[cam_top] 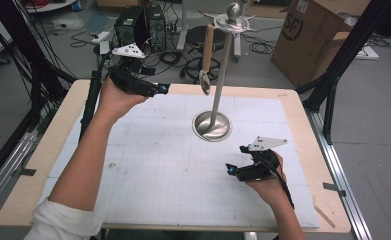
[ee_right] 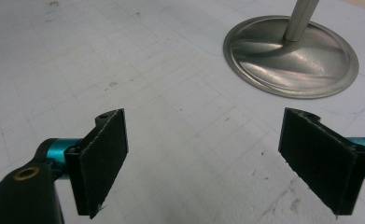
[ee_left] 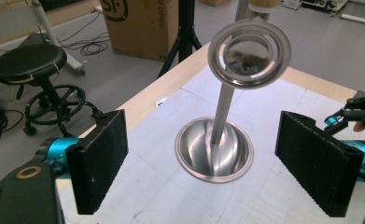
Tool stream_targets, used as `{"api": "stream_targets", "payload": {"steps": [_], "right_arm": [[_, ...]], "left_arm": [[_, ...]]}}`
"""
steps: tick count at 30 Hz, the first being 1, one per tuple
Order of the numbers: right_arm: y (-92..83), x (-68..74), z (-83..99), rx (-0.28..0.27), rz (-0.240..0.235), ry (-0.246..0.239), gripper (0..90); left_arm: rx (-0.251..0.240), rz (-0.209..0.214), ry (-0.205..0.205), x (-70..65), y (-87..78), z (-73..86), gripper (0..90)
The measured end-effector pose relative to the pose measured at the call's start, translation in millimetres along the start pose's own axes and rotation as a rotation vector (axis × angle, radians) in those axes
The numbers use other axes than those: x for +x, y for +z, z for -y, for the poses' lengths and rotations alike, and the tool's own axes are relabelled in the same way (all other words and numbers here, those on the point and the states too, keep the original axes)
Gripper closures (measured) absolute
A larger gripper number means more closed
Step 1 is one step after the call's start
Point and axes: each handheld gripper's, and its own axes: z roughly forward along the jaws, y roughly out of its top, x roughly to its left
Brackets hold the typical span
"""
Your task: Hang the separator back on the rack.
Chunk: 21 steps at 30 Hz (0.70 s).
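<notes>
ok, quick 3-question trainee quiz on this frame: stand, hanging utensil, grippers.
1. True or false: the left gripper holds the wooden-handled utensil.
2. What does the stand's pole rise from?
A. a round metal base
B. a cardboard box
C. a stool
3. Fill in: the right gripper hovers over the white mat with its jaws ____.

Key:
1. False: its jaws are open and empty, and the utensil hangs from the stand's top ring.
2. A, the round metal base.
3. open
</notes>
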Motion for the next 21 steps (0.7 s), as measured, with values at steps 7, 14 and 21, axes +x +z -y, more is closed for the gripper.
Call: {"api": "stream_targets", "payload": {"steps": [7,14,21], "right_arm": [[0.9,0.3,-0.1,0.003,-0.001,0.001,14.5],[1.2,1.4,-0.1,0.007,0.002,-0.002,14.6],[3.2,2.5,-0.8,0.012,-0.005,-0.002,14.5]], "left_arm": [[-0.007,0.043,0.038,-5.3,-12.0,9.1,15.9],[-0.032,0.093,0.040,-10.6,-20.6,28.7,11.9],[-0.002,0.114,0.054,-13.4,-27.7,49.4,8.0]]}}
